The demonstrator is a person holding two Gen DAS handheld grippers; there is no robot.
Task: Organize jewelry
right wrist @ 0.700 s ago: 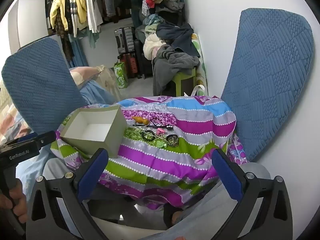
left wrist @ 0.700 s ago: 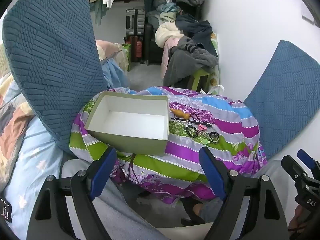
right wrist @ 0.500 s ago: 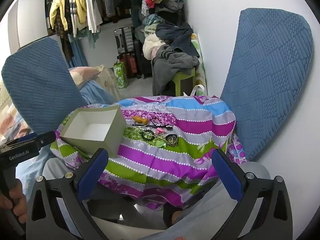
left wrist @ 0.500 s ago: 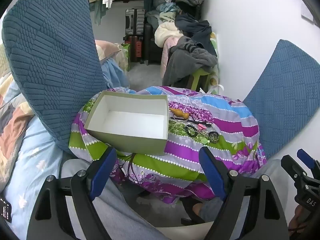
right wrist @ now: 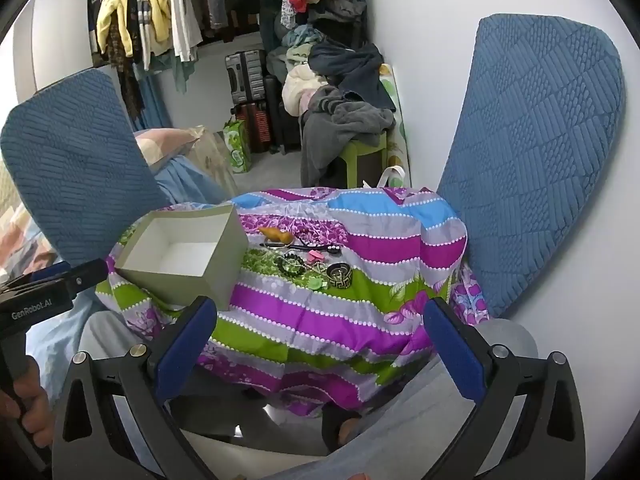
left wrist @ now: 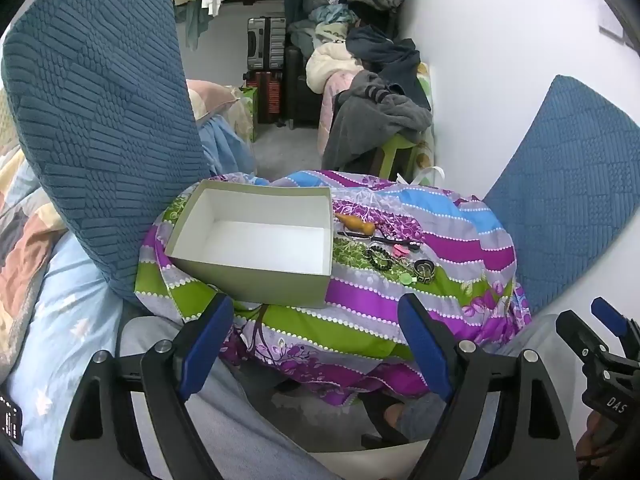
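An open, empty grey-green box (left wrist: 256, 236) (right wrist: 188, 248) with a white inside sits on the left of a striped cloth-covered table (left wrist: 360, 304) (right wrist: 320, 320). To its right lies the jewelry: an orange piece (left wrist: 356, 223) (right wrist: 276, 234), a black bead bracelet (left wrist: 380, 257) (right wrist: 291, 265), a pink piece (left wrist: 400, 250) (right wrist: 316, 256), a black and gold bangle (left wrist: 425, 271) (right wrist: 339, 274) and a small green piece (left wrist: 406, 278) (right wrist: 316, 283). My left gripper (left wrist: 316, 320) is open and empty, below the table's near edge. My right gripper (right wrist: 320, 324) is open and empty, also short of the table.
Blue quilted cushions stand left (left wrist: 96, 120) and right (left wrist: 568, 208) of the table. Clothes are piled on a green stool (left wrist: 384, 112) behind it. The person's legs in grey trousers (left wrist: 248, 420) are under the grippers. A bed with light blue bedding (left wrist: 60, 320) lies left.
Both grippers have barely moved; the view has shifted very slightly. The box and the jewelry lie as before.
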